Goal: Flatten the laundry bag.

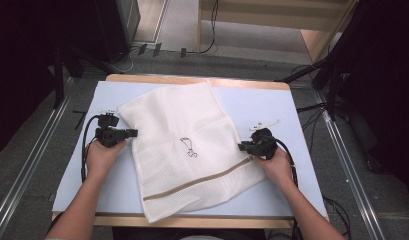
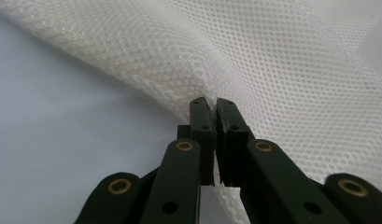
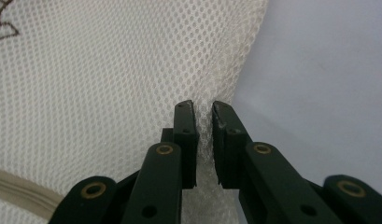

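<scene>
While bag (image 1: 187, 150) lies mid-table (image 1: 272, 107), tilted, zipper (image 1: 202, 179) band running across its near end, I hold it at both side edges. Left gripper (image 1: 133, 133) at bag's 9 o'clock edge: jaws squeezed almost together, mesh fold pinched between pads, seen close in left gripper view (image 2: 212, 112). Right gripper (image 1: 240, 147) at bag's 3 o'clock edge, just above zipper end: jaws narrow, mesh bunched between pads in right gripper view (image 3: 203, 114). Small dark logo (image 1: 189, 147) near bag centre. No earlier frame to compare.
</scene>
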The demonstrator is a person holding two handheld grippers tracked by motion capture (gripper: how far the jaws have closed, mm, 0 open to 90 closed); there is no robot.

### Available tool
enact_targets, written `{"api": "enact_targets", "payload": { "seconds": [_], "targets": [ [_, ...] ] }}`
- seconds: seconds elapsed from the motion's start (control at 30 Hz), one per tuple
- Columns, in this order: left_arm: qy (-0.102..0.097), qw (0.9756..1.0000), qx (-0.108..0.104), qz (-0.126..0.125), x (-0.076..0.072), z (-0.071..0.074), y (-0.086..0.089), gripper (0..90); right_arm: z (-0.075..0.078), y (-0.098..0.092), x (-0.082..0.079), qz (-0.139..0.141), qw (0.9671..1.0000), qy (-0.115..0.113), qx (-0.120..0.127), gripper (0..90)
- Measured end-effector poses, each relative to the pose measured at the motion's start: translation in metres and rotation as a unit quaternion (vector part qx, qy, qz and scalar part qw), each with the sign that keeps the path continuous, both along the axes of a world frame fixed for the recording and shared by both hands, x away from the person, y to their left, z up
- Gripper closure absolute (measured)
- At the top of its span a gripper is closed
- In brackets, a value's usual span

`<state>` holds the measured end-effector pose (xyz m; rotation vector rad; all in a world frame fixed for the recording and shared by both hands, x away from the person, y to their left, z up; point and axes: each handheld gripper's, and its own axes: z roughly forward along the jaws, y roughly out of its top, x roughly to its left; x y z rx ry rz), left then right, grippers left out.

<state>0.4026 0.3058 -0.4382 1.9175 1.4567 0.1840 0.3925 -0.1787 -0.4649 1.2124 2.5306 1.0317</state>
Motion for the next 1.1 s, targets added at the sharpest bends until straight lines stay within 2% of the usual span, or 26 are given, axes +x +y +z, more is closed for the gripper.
{"api": "enact_targets", "payload": {
  "seconds": [0.03,0.07,0.1,0.13,0.23,0.27,0.37,0.4,0.53,0.63,0.7,0.77,0.87,0.97,1.0,1.03,1.1],
  "targets": [
    [0.0,1.0,0.0,0.0,0.0,0.0,0.0,88.2,-0.001,0.0,-0.004,-0.002,1.0,0.001,-0.002,82.4],
    [-0.002,1.0,0.001,-0.006,0.01,0.0,-0.002,88.2,-0.002,0.0,-0.007,-0.003,1.0,0.0,-0.001,82.3],
    [-0.002,1.0,0.001,-0.006,0.01,0.0,-0.002,88.2,-0.002,0.0,-0.007,-0.003,1.0,0.0,-0.001,82.3],
    [-0.001,1.0,0.0,-0.009,0.019,0.001,-0.005,88.2,-0.001,-0.002,-0.012,-0.006,1.0,-0.003,0.001,82.2],
    [0.0,0.9999,-0.002,-0.013,0.034,0.0,-0.008,88.2,-0.002,-0.003,-0.021,-0.012,0.9999,-0.002,0.004,81.9],
    [0.0,0.9999,-0.002,-0.013,0.034,0.0,-0.008,88.1,-0.002,-0.003,-0.021,-0.012,0.9999,-0.002,0.004,81.9],
    [-0.005,0.9997,-0.006,-0.021,0.052,-0.001,-0.014,87.9,-0.002,-0.003,-0.031,-0.02,0.9998,-0.003,0.003,81.2],
    [-0.005,0.9996,-0.008,-0.025,0.056,-0.001,-0.016,87.9,-0.002,-0.003,-0.033,-0.018,0.9998,-0.011,-0.001,80.8],
    [-0.008,0.9992,0.005,-0.038,0.068,-0.003,-0.024,87.4,-0.002,-0.002,-0.043,-0.022,0.9995,-0.021,-0.008,80.4],
    [-0.007,0.9993,0.001,-0.037,0.072,-0.003,-0.027,86.0,-0.005,-0.003,-0.045,-0.026,0.9995,-0.02,-0.001,79.6],
    [-0.01,0.9994,-0.001,-0.034,0.071,-0.003,-0.028,81.5,-0.005,-0.005,-0.045,-0.028,0.9995,-0.017,0.004,78.4],
    [-0.005,0.9993,-0.009,-0.036,0.069,-0.001,-0.027,68.8,-0.004,-0.006,-0.046,-0.027,0.9994,-0.019,0.005,76.4],
    [-0.012,0.9994,-0.008,-0.031,0.064,0.001,-0.025,56.5,-0.002,-0.009,-0.046,-0.029,0.9993,-0.023,0.01,72.7],
    [-0.022,0.9994,0.002,-0.027,0.05,0.009,-0.021,50.1,0.001,-0.012,-0.046,-0.031,0.9989,-0.026,0.023,67.2],
    [-0.022,0.9994,0.002,-0.027,0.05,0.009,-0.021,48.8,0.001,-0.012,-0.046,-0.031,0.9989,-0.026,0.023,67.2],
    [-0.022,0.9994,0.003,-0.028,0.041,0.01,-0.02,48.8,0.002,-0.013,-0.045,-0.03,0.9986,-0.031,0.031,64.7],
    [-0.018,0.9994,0.004,-0.029,0.032,0.009,-0.02,48.5,0.003,-0.014,-0.044,-0.03,0.9982,-0.032,0.04,64.5]
  ]
}}
